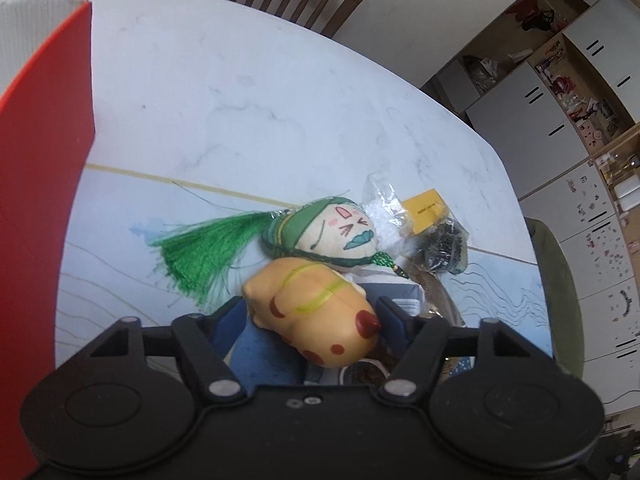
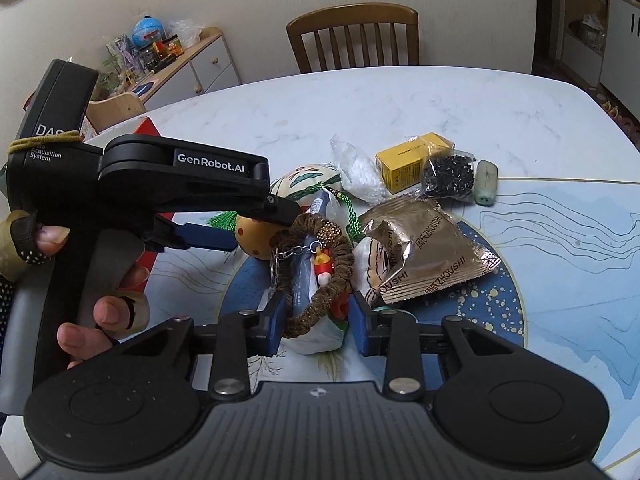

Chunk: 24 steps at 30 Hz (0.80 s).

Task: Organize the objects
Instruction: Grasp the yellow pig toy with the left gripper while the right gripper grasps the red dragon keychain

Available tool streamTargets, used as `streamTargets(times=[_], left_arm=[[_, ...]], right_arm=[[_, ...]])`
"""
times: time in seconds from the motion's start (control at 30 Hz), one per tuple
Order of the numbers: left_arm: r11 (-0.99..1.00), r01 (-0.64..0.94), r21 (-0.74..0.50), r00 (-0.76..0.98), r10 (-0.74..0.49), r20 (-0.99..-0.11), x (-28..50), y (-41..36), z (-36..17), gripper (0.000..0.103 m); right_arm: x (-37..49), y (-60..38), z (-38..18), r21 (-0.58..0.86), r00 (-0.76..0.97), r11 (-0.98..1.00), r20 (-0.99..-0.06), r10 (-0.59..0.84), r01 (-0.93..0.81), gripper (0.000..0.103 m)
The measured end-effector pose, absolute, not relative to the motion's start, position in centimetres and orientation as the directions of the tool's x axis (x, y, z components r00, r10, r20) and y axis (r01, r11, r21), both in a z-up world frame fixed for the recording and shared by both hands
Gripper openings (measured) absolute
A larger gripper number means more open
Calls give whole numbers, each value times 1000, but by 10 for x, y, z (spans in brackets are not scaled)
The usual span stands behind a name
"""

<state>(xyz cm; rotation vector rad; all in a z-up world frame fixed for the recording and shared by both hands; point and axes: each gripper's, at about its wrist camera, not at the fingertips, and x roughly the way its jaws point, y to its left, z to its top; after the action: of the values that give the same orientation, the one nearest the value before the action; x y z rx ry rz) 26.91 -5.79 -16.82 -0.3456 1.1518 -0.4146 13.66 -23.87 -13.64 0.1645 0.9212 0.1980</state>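
The spotted yellow toy [image 1: 316,320] sits clamped between the left gripper [image 1: 316,312] jaws, just above the pile on the surface [image 1: 280,100]. This looks like the carrying step; next it likely swings to the red box [image 1: 44,184]. The right gripper [image 2: 316,320] jaws stand apart around a brown hair tie [image 2: 320,276]

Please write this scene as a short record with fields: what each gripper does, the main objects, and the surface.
left gripper: fingers on either side of the yellow toy, grip not certain
right gripper: open around the brown scrunchie
near pile: gold packet, yellow box, bead bag, green tassel doll
container: red box, at left
surface: white table
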Motion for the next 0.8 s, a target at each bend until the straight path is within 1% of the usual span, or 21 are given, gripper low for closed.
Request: streamTargets(times=[0.17,0.2,0.27,0.33,0.6,0.8], left_arm=[[869,127,-479,348,-491,-798,268,-57,-169,60],[867,124,-483,350,-493,-796,267,-56,-169,59],[868,124,-481,354,-492,-795,266,-55,-168,56],[873,130,-469,363,-483,-797,265,-55,-165,53],[874,131,-467,379,-480,-791,258,-48,-156,40],[875,145,-461,401,-478,-781,248,-42,-144,39]], right_arm=[[135,-238,-134,227,592,970,-771,236,-90,21],[135,-238,-133,227,594,970,-770,234,-88,18],[134,-239,-131,229,599,970,-767,231,-81,15],[133,-241,-127,234,605,970,-762,230,-74,11],[122,-247,-99,260,661,961,-704,258,-99,8],[113,-251,-75,288,688,950,-665,291,-123,8]])
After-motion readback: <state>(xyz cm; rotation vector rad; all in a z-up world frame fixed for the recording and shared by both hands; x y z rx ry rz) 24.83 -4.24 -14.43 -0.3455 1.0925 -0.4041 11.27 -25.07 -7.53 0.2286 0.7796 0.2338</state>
